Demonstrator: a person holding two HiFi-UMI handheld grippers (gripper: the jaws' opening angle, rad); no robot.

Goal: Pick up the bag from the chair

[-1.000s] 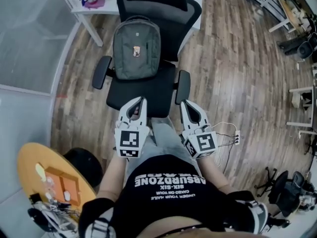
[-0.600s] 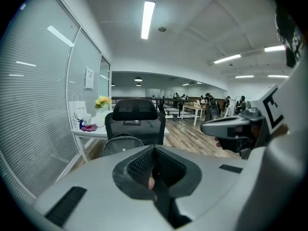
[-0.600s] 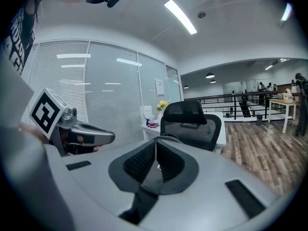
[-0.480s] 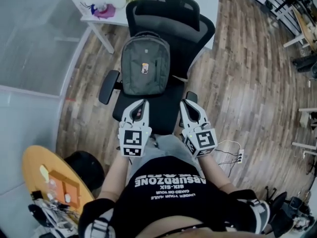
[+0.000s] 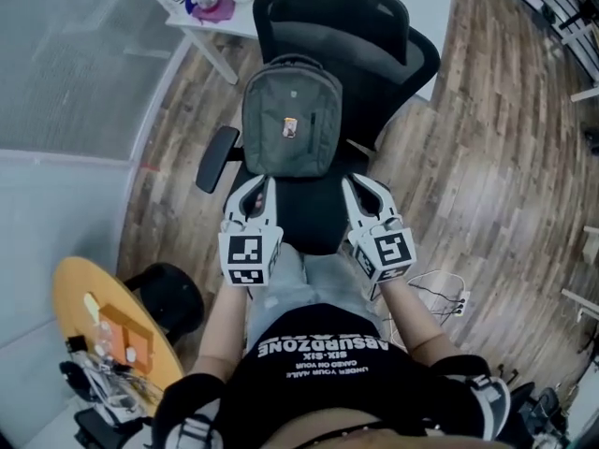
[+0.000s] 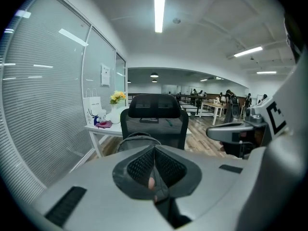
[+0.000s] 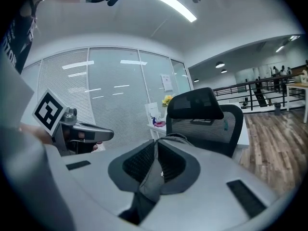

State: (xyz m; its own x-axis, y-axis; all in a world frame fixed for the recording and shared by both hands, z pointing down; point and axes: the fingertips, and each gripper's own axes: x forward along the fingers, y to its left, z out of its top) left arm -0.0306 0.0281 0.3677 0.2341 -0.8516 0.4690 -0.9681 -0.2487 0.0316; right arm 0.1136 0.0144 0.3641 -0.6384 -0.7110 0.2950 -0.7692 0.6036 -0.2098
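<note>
A grey-green backpack (image 5: 290,124) stands upright on the seat of a black office chair (image 5: 374,50), leaning on its backrest. Both grippers are held side by side over the seat's front, just short of the bag. My left gripper (image 5: 265,182) is shut and empty, near the bag's lower left corner. My right gripper (image 5: 349,182) is also shut with nothing in it, near the lower right corner. In the left gripper view the bag's top (image 6: 139,139) peeks over the shut jaws. In the right gripper view the bag's top (image 7: 176,137) shows in front of the chair back (image 7: 207,117).
A white table (image 5: 201,21) with flowers and a pink item stands behind the chair at the left, by a glass wall with blinds. A round yellow table (image 5: 89,321) and a black stool (image 5: 173,297) are at my lower left. A power strip with cables (image 5: 445,288) lies on the wooden floor at the right.
Both grippers have moved forward over the chair seat and now lie close to the bag's lower corners. The chair and bag look nearer. Both pairs of jaws look as shut as before.
</note>
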